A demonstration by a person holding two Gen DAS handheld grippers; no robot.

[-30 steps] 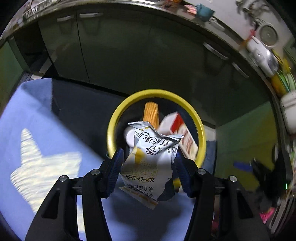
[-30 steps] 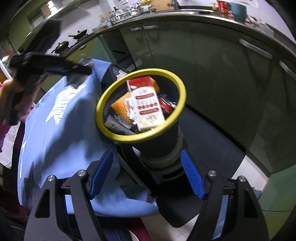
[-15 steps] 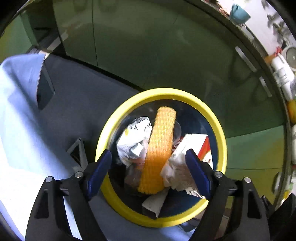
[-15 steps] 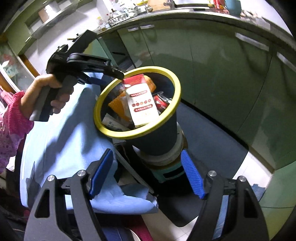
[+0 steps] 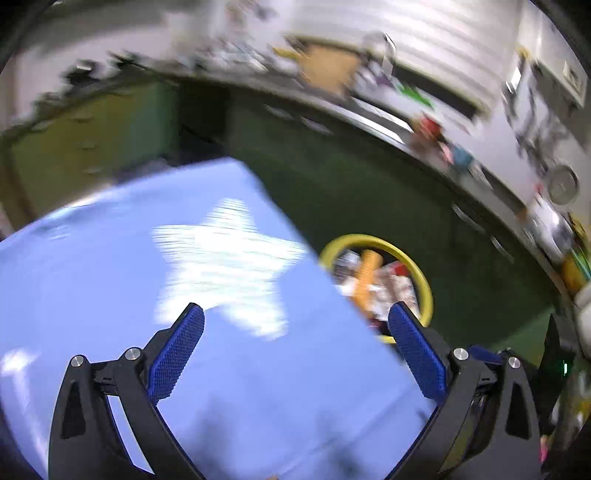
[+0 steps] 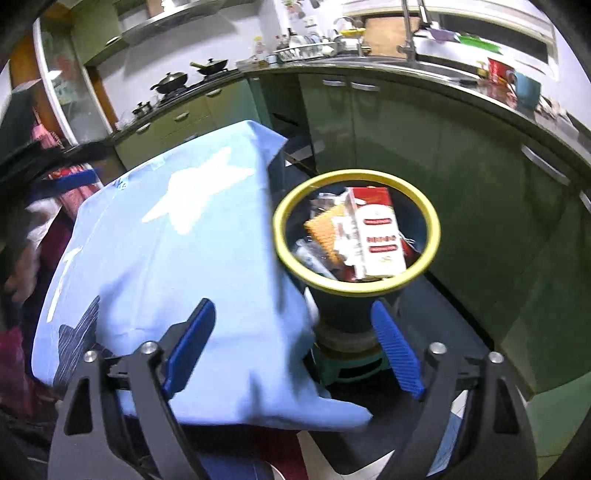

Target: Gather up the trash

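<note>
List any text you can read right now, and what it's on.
None can be read.
Red and white carton in the bin: red label bands with print, too small to read.
Wrappers in the left view: blurred.
Countertop packages: too small.

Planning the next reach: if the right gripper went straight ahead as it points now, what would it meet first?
Probably the blue cloth's edge beside the bin; the open right gripper points at where they meet, depth unclear.

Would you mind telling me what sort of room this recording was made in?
A home kitchen, most likely: woks on a stove, a sink faucet over green cabinets, and a dish rack on the counter.
</note>
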